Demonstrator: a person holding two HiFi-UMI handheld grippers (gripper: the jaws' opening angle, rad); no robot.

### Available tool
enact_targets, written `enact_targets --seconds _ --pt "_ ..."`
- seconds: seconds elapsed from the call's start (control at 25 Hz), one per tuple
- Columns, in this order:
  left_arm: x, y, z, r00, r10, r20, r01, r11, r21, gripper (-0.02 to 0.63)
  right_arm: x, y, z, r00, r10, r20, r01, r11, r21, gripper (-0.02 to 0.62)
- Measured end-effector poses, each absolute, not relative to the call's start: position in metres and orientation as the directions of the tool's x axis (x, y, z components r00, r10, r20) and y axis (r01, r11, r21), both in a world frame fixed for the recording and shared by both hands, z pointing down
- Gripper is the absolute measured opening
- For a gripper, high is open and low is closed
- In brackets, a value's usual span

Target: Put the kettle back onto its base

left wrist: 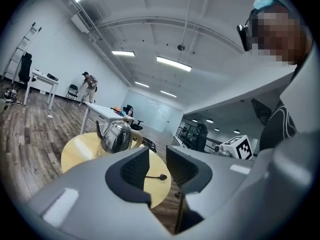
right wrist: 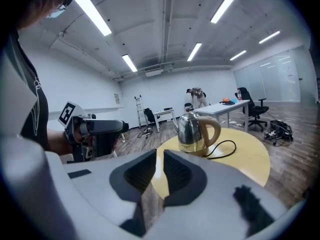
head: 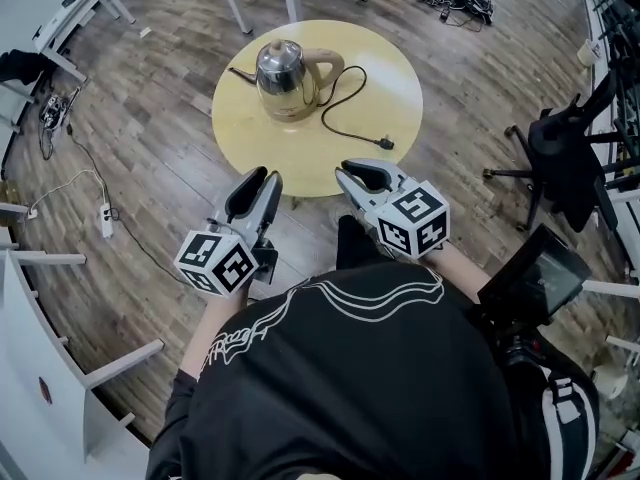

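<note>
A steel kettle (head: 288, 73) with a beige handle stands upright on its beige base (head: 292, 114) on the round yellow table (head: 390, 78). The base's black cord (head: 345, 103) loops across the tabletop to a plug (head: 385, 144) lying near the front edge. Both grippers hang short of the table, on the near side. My left gripper (head: 262, 183) is open with a plain gap and nothing between its jaws. The right gripper (head: 362, 173) shows a narrower gap, also empty. The left gripper view has the kettle (left wrist: 116, 135) beyond the jaws (left wrist: 157, 156); the right gripper view has the kettle (right wrist: 192, 131) ahead of its jaws (right wrist: 160, 159).
A black office chair (head: 565, 158) stands right of the table. A power strip (head: 106, 220) with cables lies on the wooden floor at left. White desks (head: 75, 8) line the left wall. A person (left wrist: 89, 84) stands far off in the room.
</note>
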State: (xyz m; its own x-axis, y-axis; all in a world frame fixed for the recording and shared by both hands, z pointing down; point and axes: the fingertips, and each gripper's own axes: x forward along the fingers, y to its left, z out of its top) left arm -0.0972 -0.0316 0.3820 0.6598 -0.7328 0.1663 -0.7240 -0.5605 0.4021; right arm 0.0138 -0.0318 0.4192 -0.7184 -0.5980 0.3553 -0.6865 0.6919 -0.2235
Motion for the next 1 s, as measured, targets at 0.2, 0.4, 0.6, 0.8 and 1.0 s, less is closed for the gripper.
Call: enact_targets --seconds 0.2,0.4,0.6,0.8,1.0 --pt "-0.091 -0.004 0.380 0.680 -0.709 0.188 -0.714 -0.580 0.393 0.008 0.010 -0.005 0.418 -0.736 -0.575 0.357 -0.667 0.707 -0.238 0.008" --pt "-0.080 0.008 0.381 0.723 -0.669 0.173 -0.670 -0.616 0.414 0.006 0.003 0.010 0.420 -0.774 -0.526 0.352 -0.626 0.719 -0.302 0.006" --pt "-0.076 0.012 0.386 0.738 -0.651 0.175 -0.652 -0.623 0.431 0.007 0.004 0.012 0.425 -0.775 -0.516 0.364 -0.625 0.710 -0.324 0.006" --pt "-0.074 0.012 0.393 0.742 -0.644 0.184 -0.647 -0.616 0.449 0.006 0.002 0.012 0.428 -0.779 -0.508 0.367 -0.620 0.713 -0.328 0.006" --pt "-0.068 0.012 0.396 0.755 -0.627 0.193 -0.637 -0.629 0.446 0.006 0.003 0.008 0.430 -0.779 -0.506 0.370 -0.619 0.713 -0.329 0.006"
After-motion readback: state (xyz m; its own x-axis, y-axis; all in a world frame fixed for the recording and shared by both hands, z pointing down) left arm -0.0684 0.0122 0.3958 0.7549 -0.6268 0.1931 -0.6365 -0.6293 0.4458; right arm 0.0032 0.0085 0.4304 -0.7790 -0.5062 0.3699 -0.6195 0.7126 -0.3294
